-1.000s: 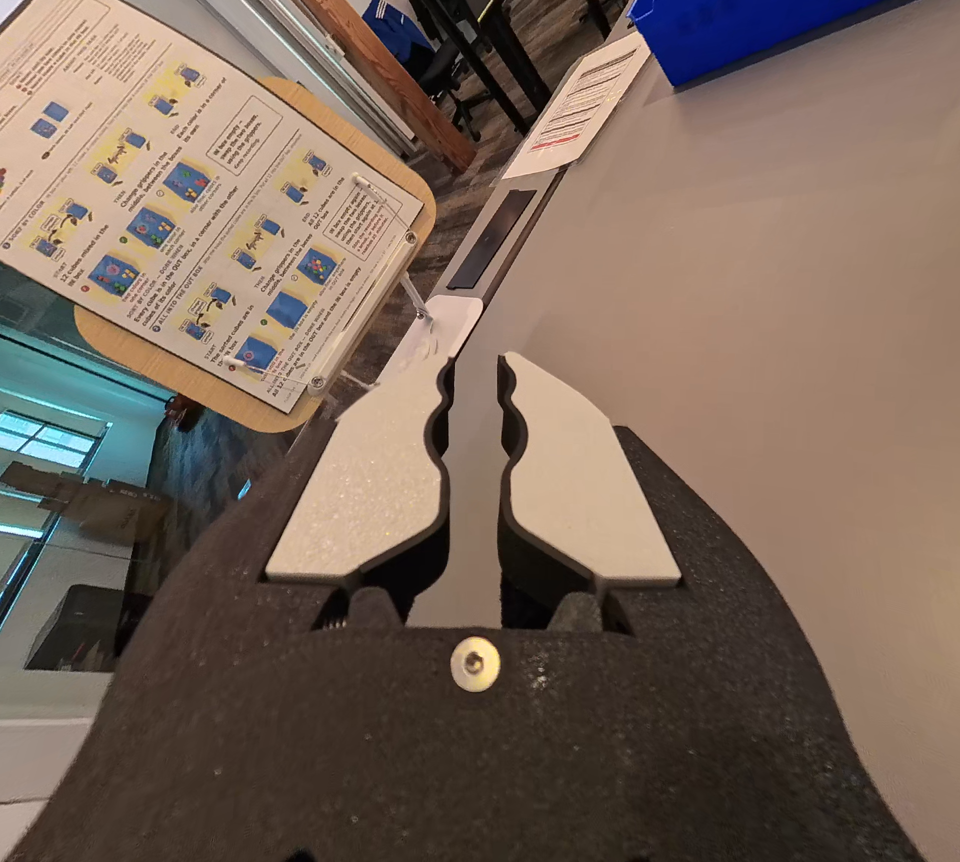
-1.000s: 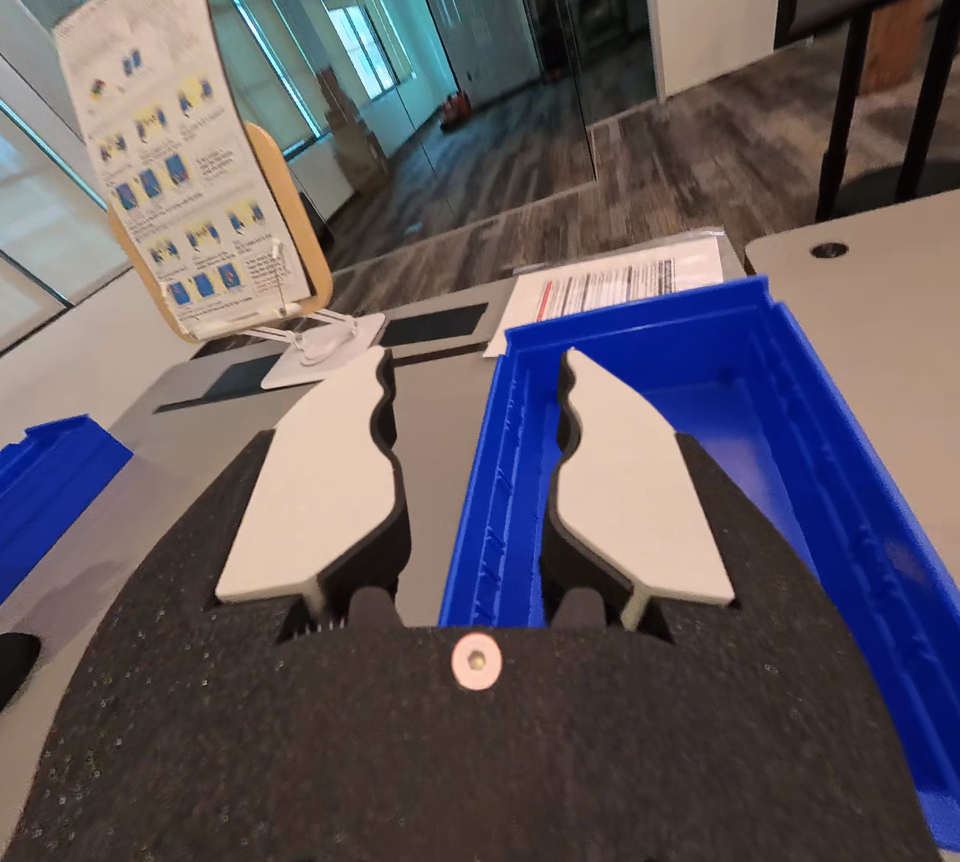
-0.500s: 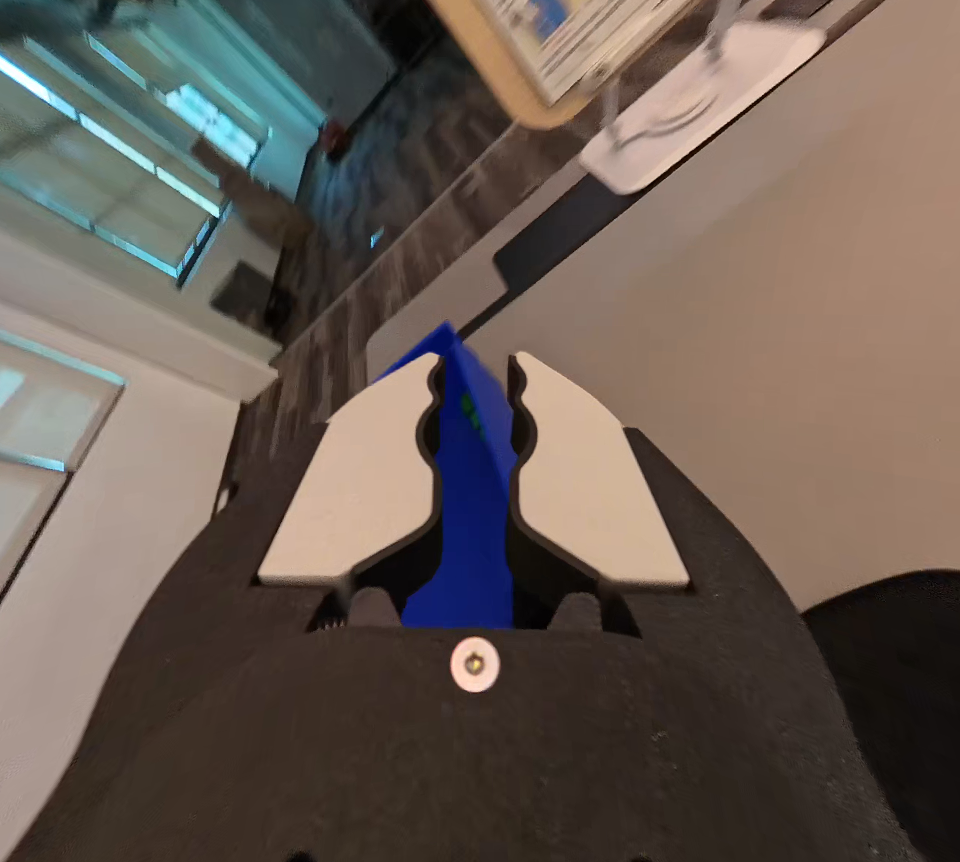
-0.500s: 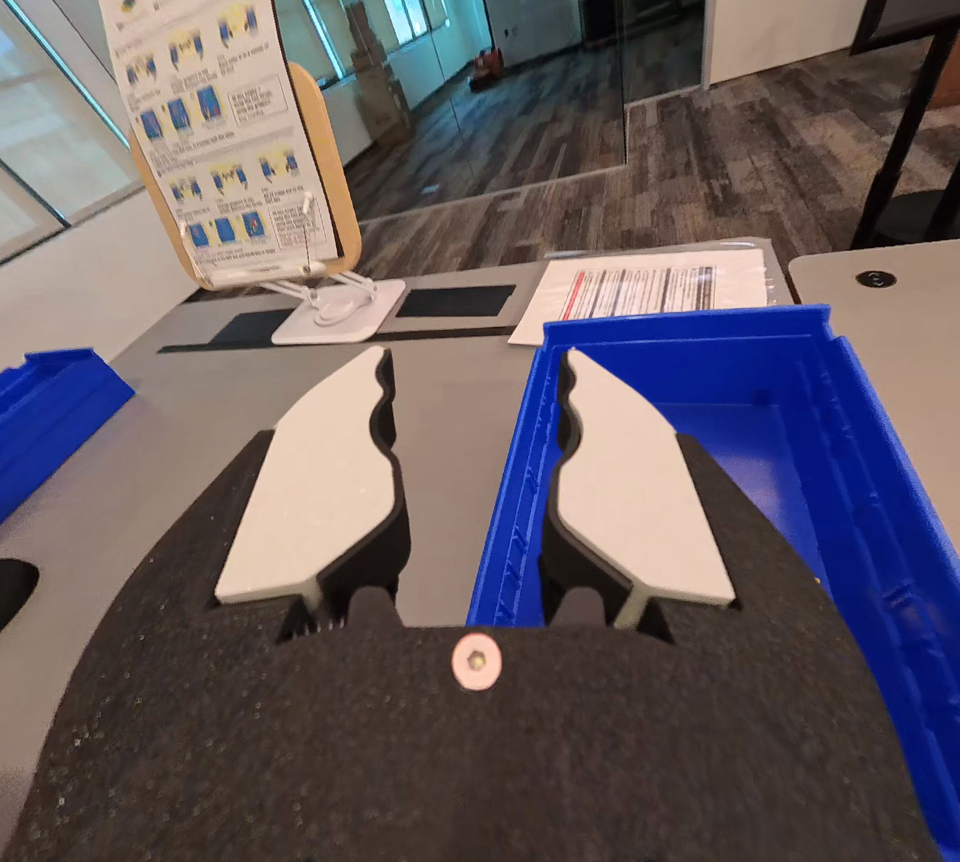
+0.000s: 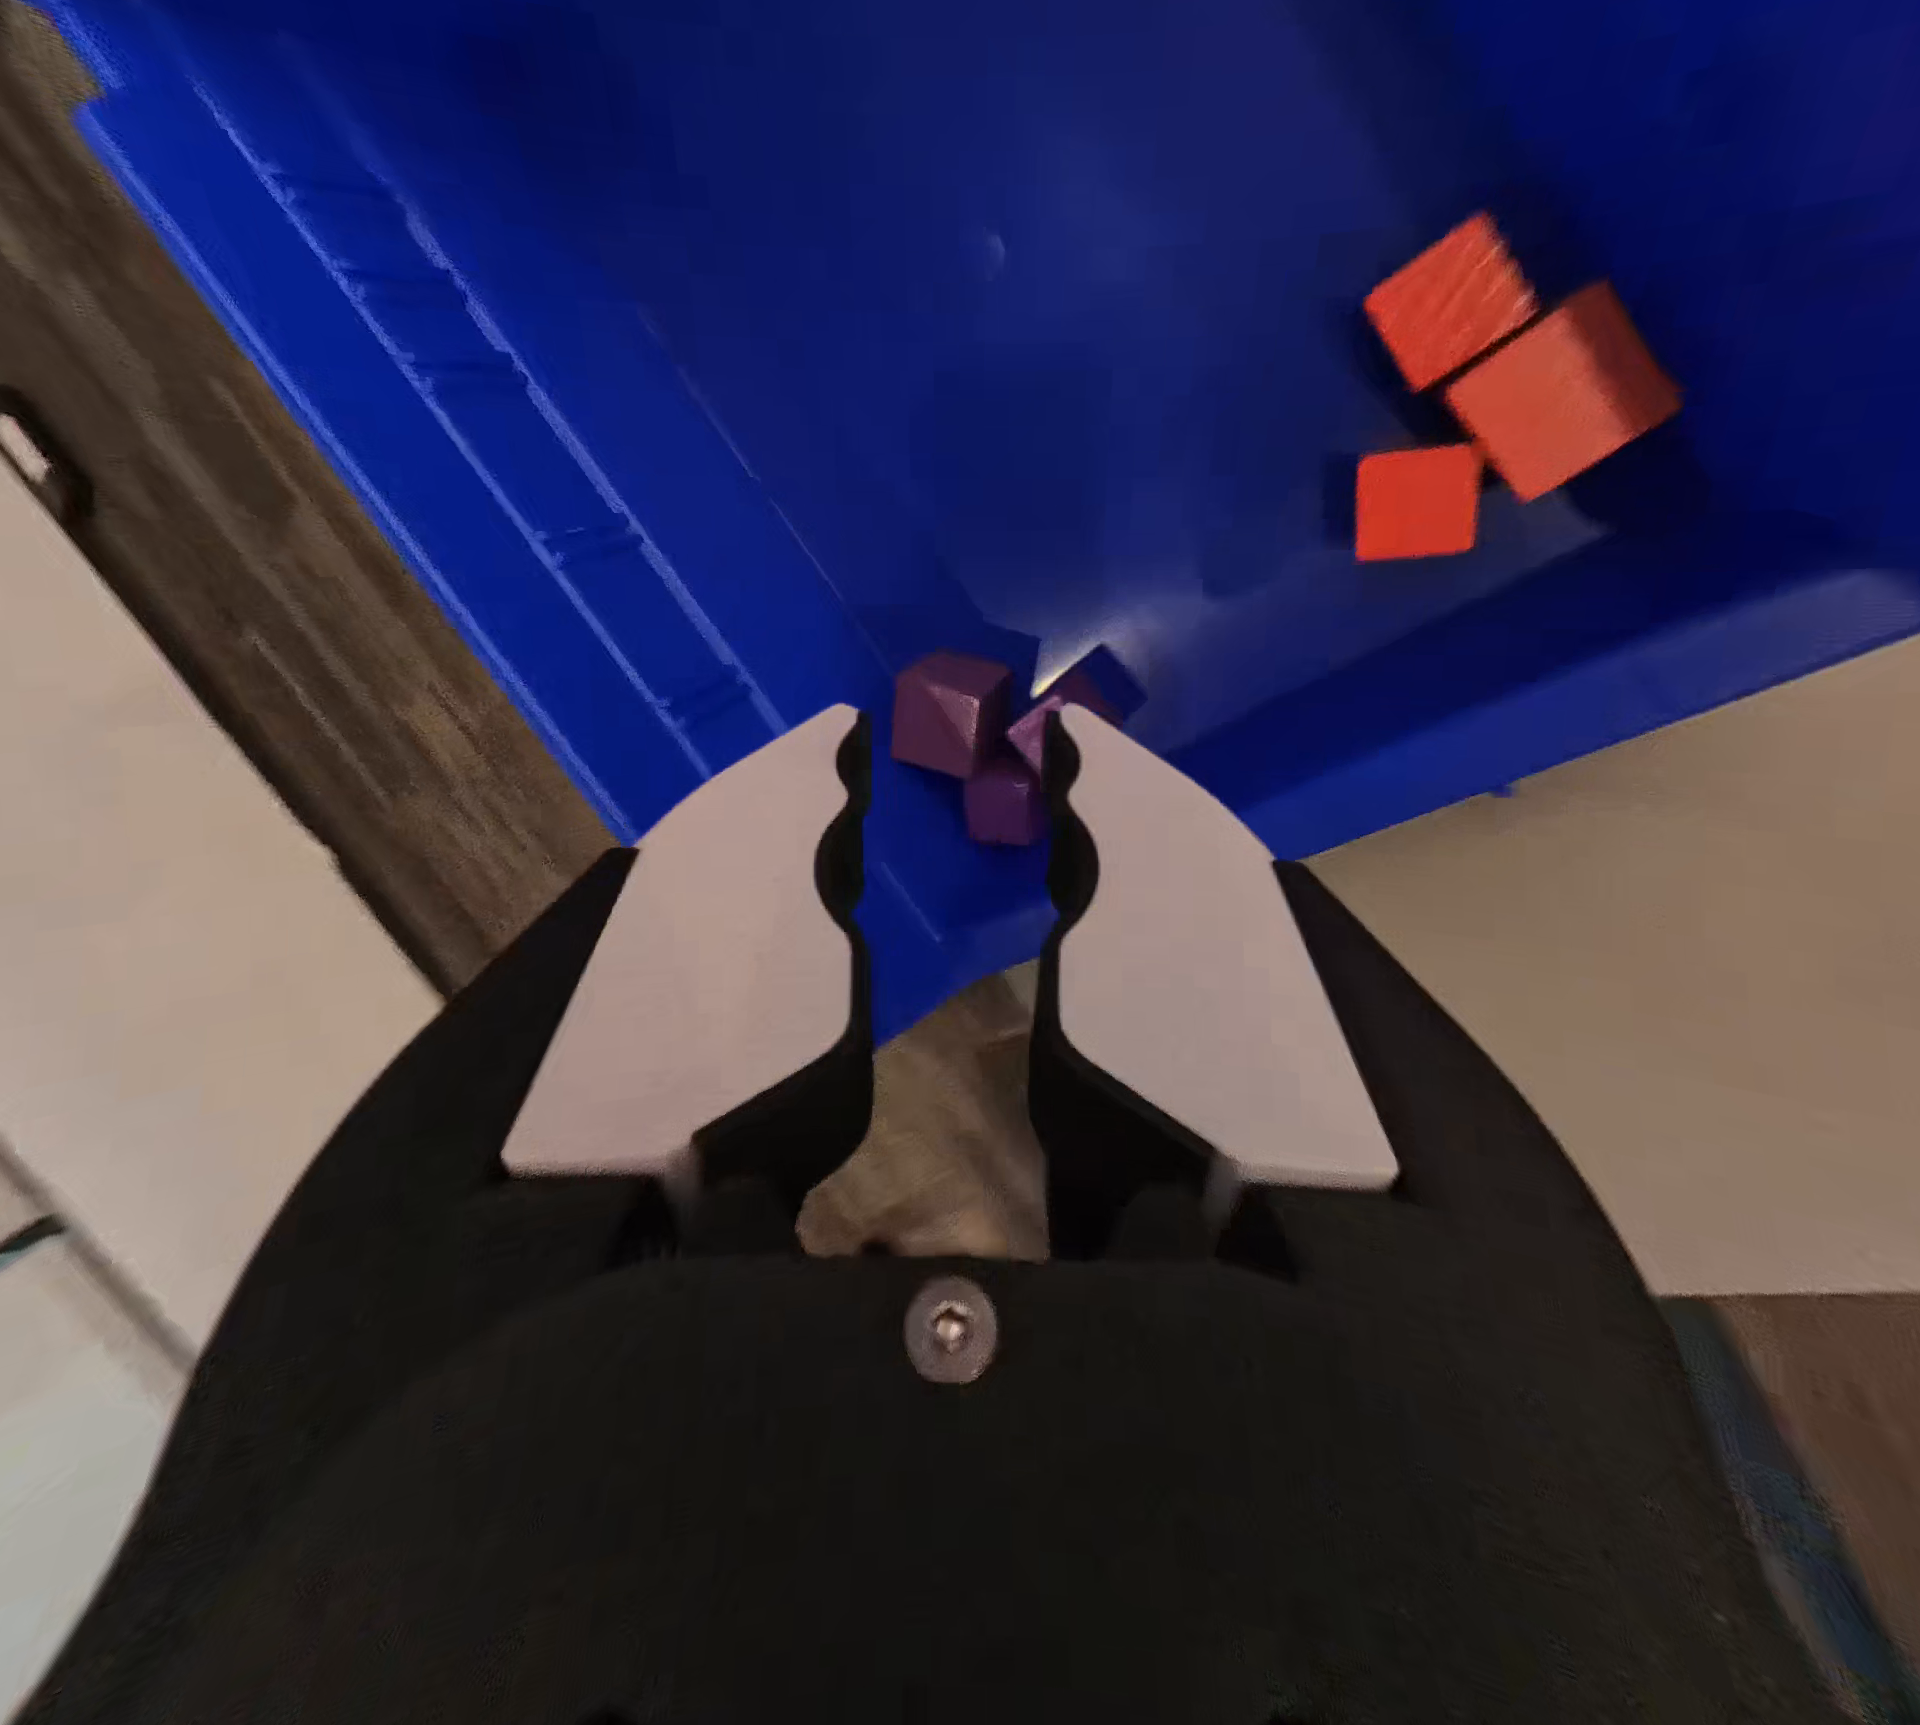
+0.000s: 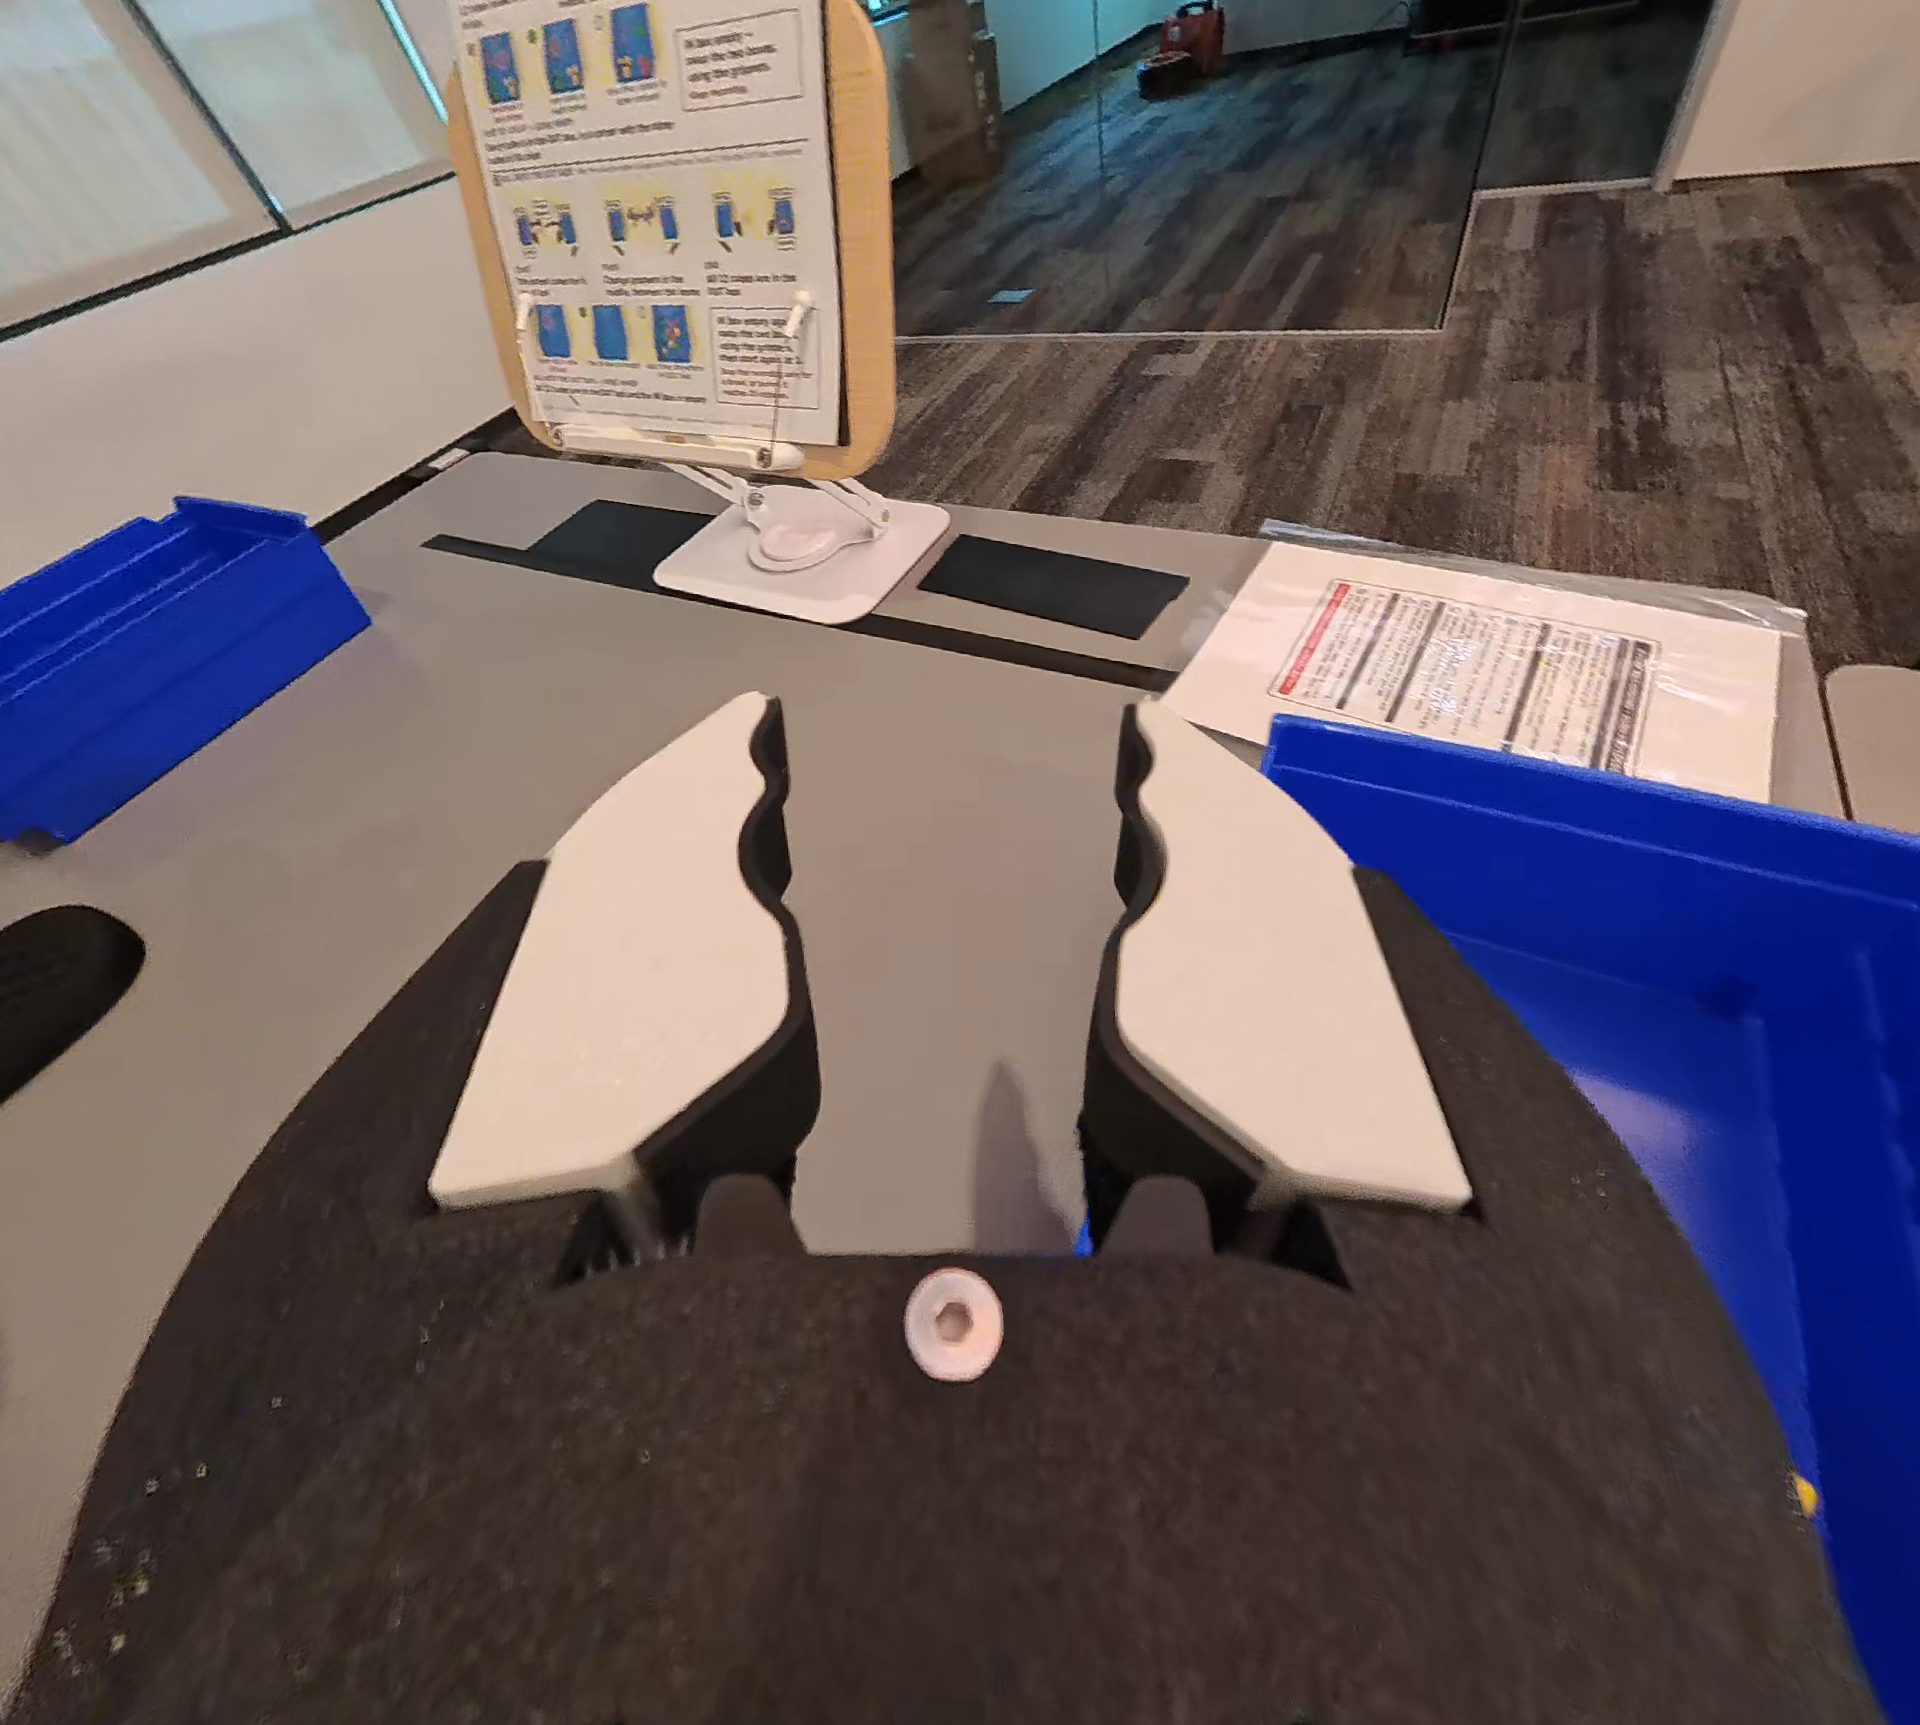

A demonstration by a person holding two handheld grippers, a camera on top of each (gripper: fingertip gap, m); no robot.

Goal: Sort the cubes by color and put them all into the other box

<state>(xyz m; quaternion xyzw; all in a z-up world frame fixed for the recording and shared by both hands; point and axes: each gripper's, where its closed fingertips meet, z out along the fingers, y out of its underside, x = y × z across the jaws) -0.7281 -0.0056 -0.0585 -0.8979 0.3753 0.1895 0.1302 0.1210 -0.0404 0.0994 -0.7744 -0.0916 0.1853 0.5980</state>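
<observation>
In the left wrist view I look down into a blue box (image 5: pixel 935 221). A cluster of purple cubes (image 5: pixel 940 725) lies in its near corner, and three red cubes (image 5: pixel 1548 408) lie together to the right. My left gripper (image 5: pixel 951 725) is open and empty, with its tips just above the purple cubes. My right gripper (image 6: pixel 951 709) is wide open and empty over the grey table (image 6: pixel 935 844). It is beside the left wall of the other blue box (image 6: pixel 1579 875). The first box (image 6: pixel 156 626) shows at the far left of the right wrist view.
An instruction sheet on a white stand (image 6: pixel 800 543) is at the table's back. A printed sheet in plastic (image 6: pixel 1486 678) lies behind the right box. A black shape (image 6: pixel 52 969) shows at the left edge. Floor lies beyond the left box.
My left gripper swung from facing the stand to looking down into the left box, over the cubes. My right gripper moved left off the right box and opened wider.
</observation>
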